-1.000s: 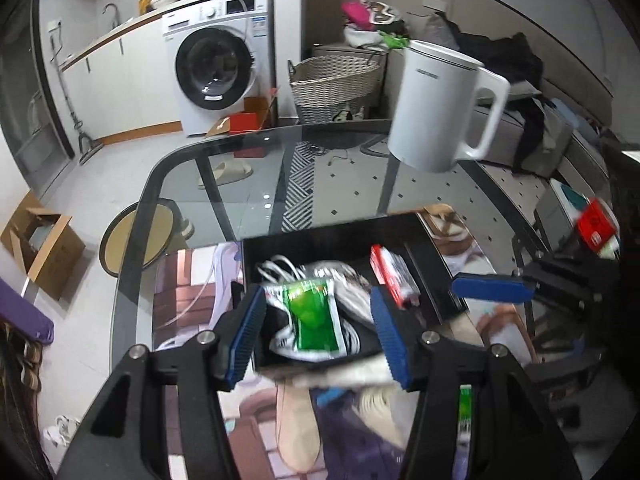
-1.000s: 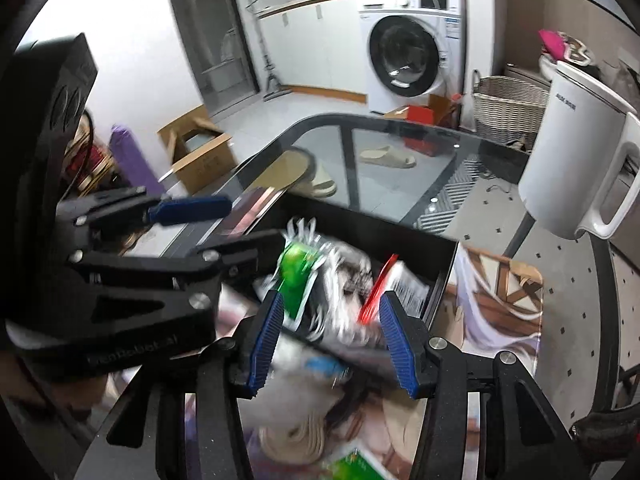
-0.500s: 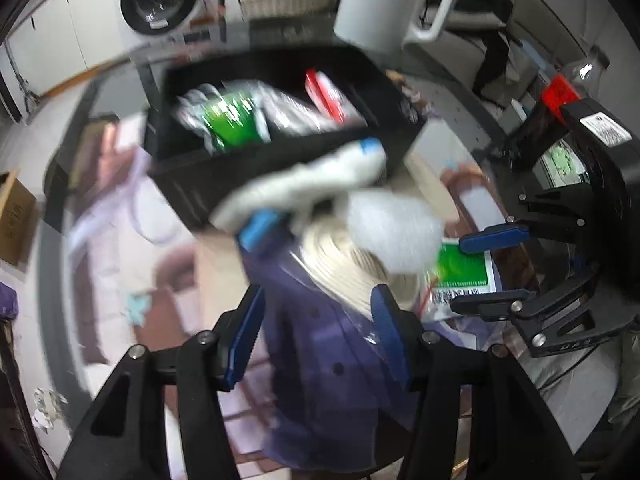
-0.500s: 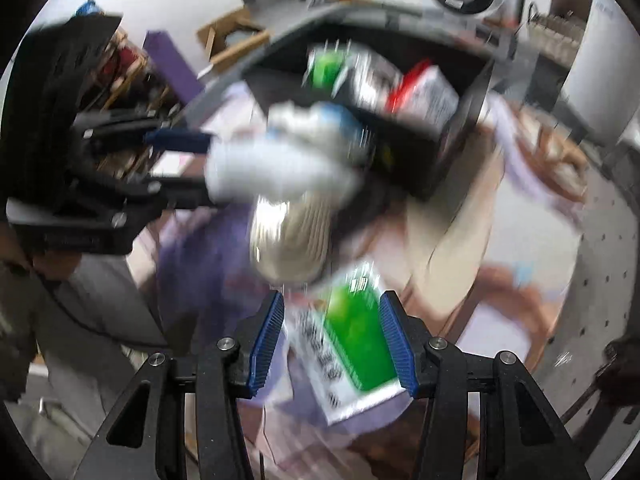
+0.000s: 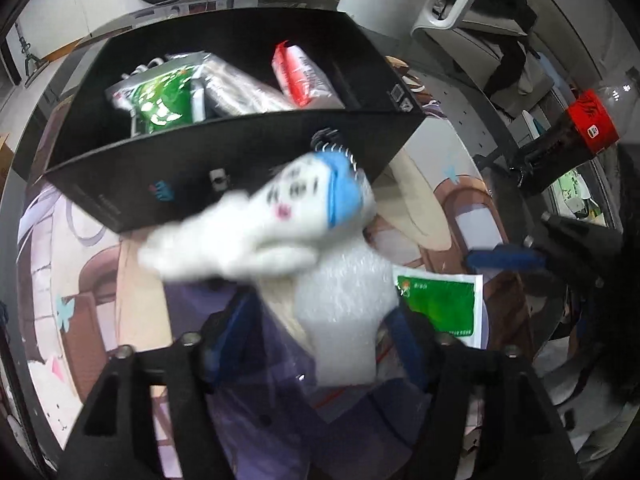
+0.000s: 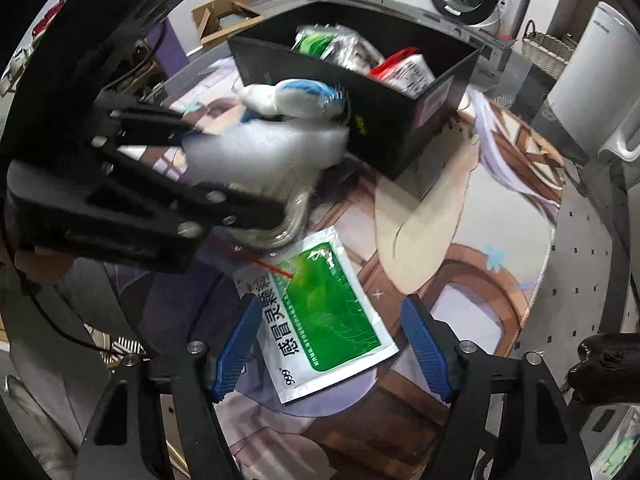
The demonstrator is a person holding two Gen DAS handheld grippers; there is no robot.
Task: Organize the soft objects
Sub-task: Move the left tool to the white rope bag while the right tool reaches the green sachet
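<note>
Two grippers work: left gripper (image 5: 316, 332) pinches the white foam wad (image 5: 340, 320) — light, squashy; right gripper (image 6: 332, 344) hangs spread over the green sachet (image 6: 324, 312) — thin, slippery, best edge-gripped.

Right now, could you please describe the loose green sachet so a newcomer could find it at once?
Start at the black box on the printed mat. In front of it, the green sachet lies flat on the mat, between the right hand-held gripper fingers. Unlike the packets in the box, it lies alone outside.
</note>
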